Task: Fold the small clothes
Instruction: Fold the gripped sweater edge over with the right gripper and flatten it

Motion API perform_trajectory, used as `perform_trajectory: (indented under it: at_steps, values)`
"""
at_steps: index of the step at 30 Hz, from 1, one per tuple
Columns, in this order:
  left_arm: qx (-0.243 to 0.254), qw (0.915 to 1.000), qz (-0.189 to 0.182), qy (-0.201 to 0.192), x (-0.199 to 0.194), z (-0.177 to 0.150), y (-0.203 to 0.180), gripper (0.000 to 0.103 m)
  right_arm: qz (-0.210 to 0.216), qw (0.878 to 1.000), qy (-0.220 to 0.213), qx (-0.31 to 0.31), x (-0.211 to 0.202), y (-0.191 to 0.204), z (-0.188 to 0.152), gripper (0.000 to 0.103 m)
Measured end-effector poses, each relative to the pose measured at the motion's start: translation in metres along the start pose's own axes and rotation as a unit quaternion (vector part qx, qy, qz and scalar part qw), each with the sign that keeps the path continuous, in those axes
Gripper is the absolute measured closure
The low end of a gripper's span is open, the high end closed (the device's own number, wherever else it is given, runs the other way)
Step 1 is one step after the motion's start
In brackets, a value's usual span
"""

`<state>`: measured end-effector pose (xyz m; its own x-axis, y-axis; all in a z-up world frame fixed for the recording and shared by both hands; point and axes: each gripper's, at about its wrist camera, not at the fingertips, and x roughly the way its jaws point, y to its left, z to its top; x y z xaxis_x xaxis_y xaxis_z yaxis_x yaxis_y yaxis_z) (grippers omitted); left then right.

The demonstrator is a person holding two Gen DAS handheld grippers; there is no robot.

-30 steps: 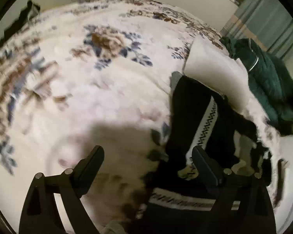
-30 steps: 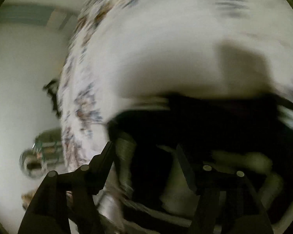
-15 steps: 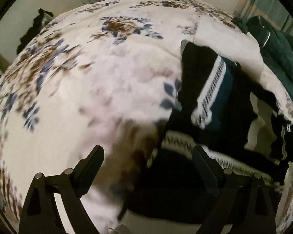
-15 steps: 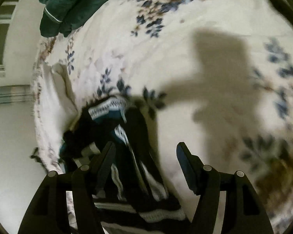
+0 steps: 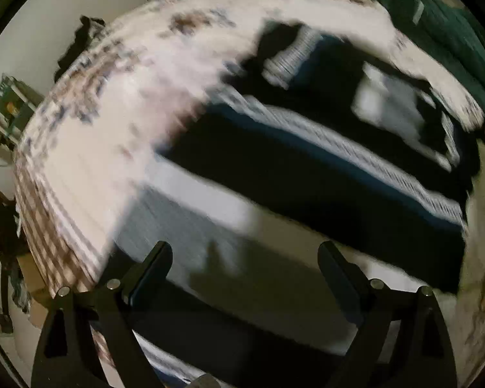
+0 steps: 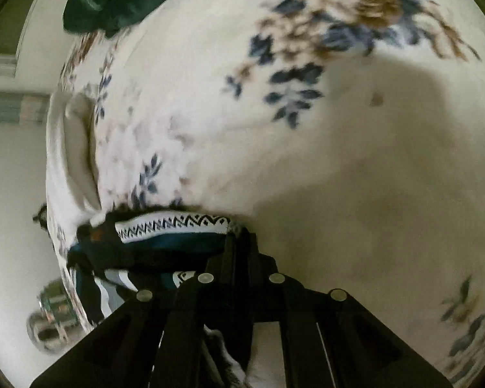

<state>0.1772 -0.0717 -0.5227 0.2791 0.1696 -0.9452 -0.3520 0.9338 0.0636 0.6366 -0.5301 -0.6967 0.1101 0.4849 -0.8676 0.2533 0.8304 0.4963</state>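
Left gripper hangs with its jaws wide apart and nothing pinched between them, over a pile of dark clothes banded in white and teal, which fills that view from six o'clock up to two o'clock, heavily blurred. Only this view shows the pile's full spread, a dark garment at ten o'clock on the bed's edge, and a cluttered shelf at nine o'clock. Moving to the right wrist view, the right gripper has its jaws together, clamped on the edge of the clothes, whose zigzag-patterned white band lies at about eight o'clock from the fingertips. Only this view shows that band sharply, along with the flowered blanket stretching from twelve to three o'clock. A green garment sits at eleven o'clock there.
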Motion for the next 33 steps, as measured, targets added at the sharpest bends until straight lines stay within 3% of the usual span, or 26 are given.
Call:
perform_trajectory:
  at_steps: [2, 3, 4, 6, 11, 15, 18, 19, 20, 22, 24, 26, 32, 33]
  values:
    - [0.008, 0.9996, -0.012, 0.023, 0.002, -0.020, -0.021, 0.011, 0.034, 0.999, 0.025, -0.006, -0.005, 0.002, -0.003, 0.080]
    - [0.012, 0.9994, -0.015, 0.029, 0.001, -0.028, -0.028, 0.011, 0.049, 0.998, 0.038, -0.007, -0.009, 0.001, -0.007, 0.058]
    - [0.015, 0.9990, -0.022, 0.036, -0.001, -0.036, -0.036, 0.011, 0.059, 0.997, 0.044, -0.009, -0.016, -0.003, -0.013, 0.044]
    - [0.028, 0.9969, -0.047, 0.058, -0.003, -0.059, -0.055, 0.011, 0.079, 0.995, 0.057, -0.019, -0.028, -0.014, -0.032, 0.044]
    - [0.066, 0.9909, -0.067, 0.097, -0.005, -0.107, -0.091, 0.011, 0.071, 0.992, 0.101, -0.034, -0.023, -0.046, -0.070, 0.044]
    - [0.079, 0.9899, -0.064, 0.099, -0.010, -0.126, -0.106, 0.011, 0.145, 0.986, 0.068, 0.036, -0.008, -0.069, -0.048, 0.044]
    - [0.078, 0.9908, -0.063, 0.090, -0.017, -0.130, -0.111, 0.011, 0.180, 0.979, 0.071, 0.059, 0.015, -0.061, -0.027, 0.044]
    - [0.080, 0.9908, -0.066, 0.087, -0.019, -0.131, -0.113, 0.011, 0.183, 0.978, 0.077, 0.058, 0.022, -0.056, -0.024, 0.053]
    - [0.089, 0.9901, -0.068, 0.084, -0.023, -0.132, -0.118, 0.011, 0.174, 0.980, 0.083, 0.053, 0.030, -0.050, -0.022, 0.095]
    - [0.106, 0.9882, -0.073, 0.083, -0.030, -0.137, -0.127, 0.011, 0.120, 0.989, 0.078, 0.022, 0.032, -0.032, -0.020, 0.096]
    - [0.127, 0.9856, -0.082, 0.076, -0.040, -0.141, -0.137, 0.011, 0.071, 0.996, 0.040, -0.031, 0.009, -0.014, -0.012, 0.097]
    - [0.140, 0.9826, -0.096, 0.076, -0.046, -0.147, -0.145, 0.011, 0.040, 0.999, 0.008, -0.035, -0.007, -0.014, 0.000, 0.097]
    - [0.205, 0.9685, -0.113, 0.085, -0.037, -0.176, -0.190, 0.012, 0.007, 0.996, 0.078, -0.045, 0.017, -0.003, 0.010, 0.088]
    - [0.227, 0.9638, -0.112, 0.085, -0.030, -0.181, -0.200, 0.020, 0.012, 0.995, 0.084, -0.047, 0.014, -0.004, 0.010, 0.083]
